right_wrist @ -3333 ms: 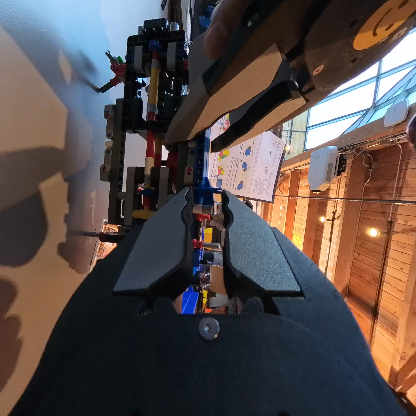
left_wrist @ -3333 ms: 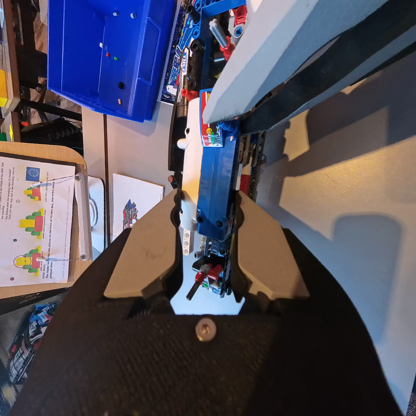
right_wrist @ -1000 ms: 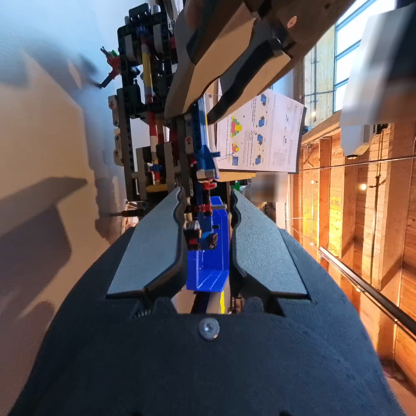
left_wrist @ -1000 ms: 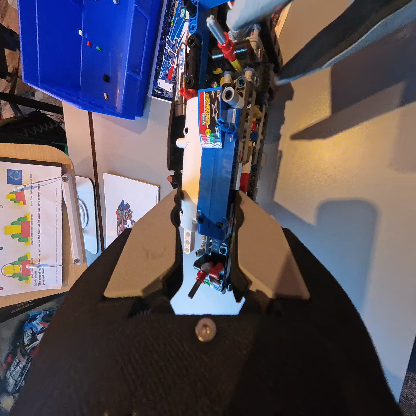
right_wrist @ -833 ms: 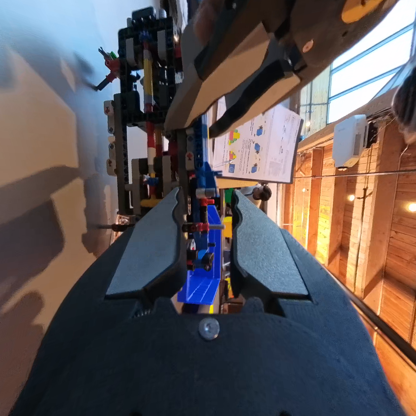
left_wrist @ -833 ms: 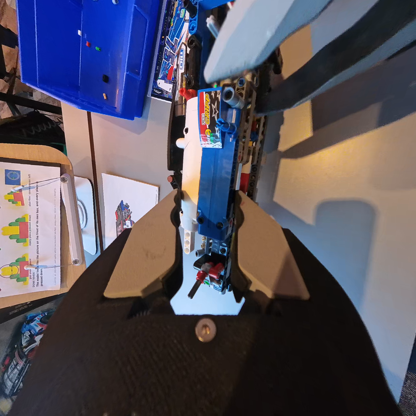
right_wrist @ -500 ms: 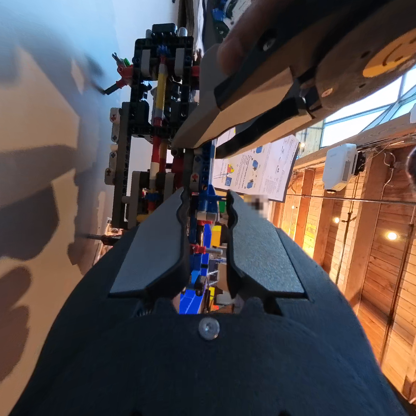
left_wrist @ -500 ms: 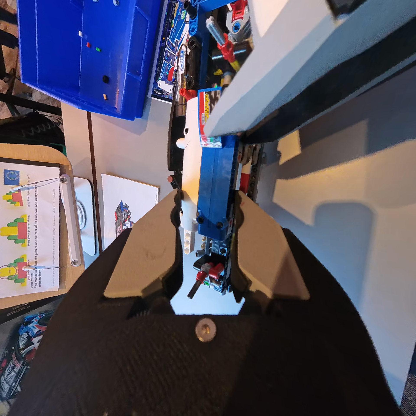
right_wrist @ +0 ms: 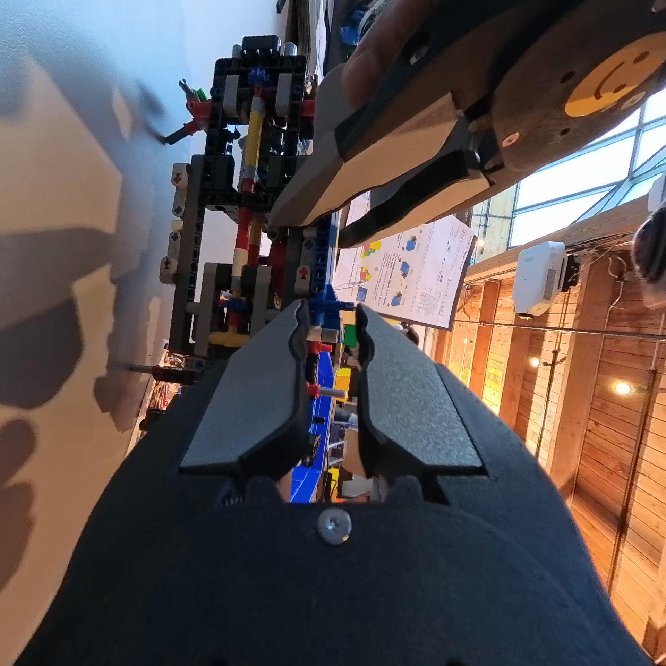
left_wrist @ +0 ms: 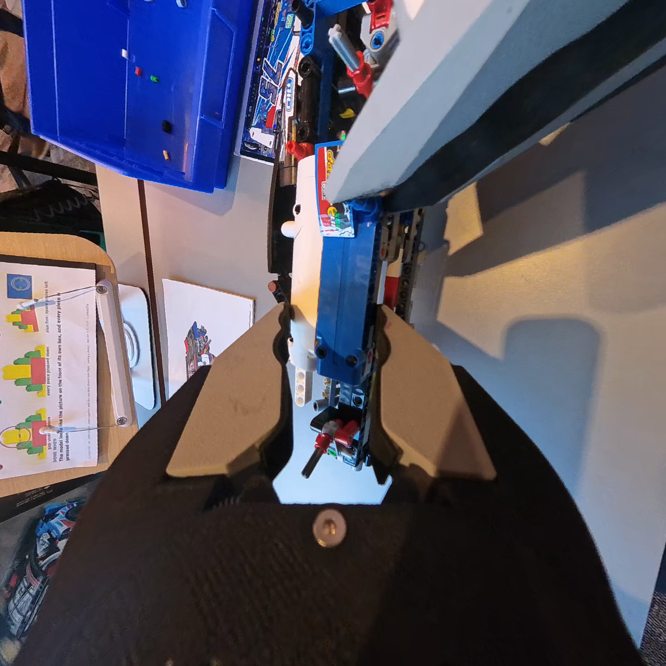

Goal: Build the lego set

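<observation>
Two views. Left first: the tan left gripper (left_wrist: 331, 346) is clamping the blue-and-white brick car model (left_wrist: 342, 295) above the grey table (left_wrist: 540, 324). Right view: the black right gripper (right_wrist: 329, 324) is closing around a blue side pin (right_wrist: 326, 306), contact unclear; pressing it home looks next.

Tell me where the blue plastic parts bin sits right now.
In the left wrist view, the blue plastic parts bin sits upper left on the grey table, left of the blue-and-white lego car model.
</observation>
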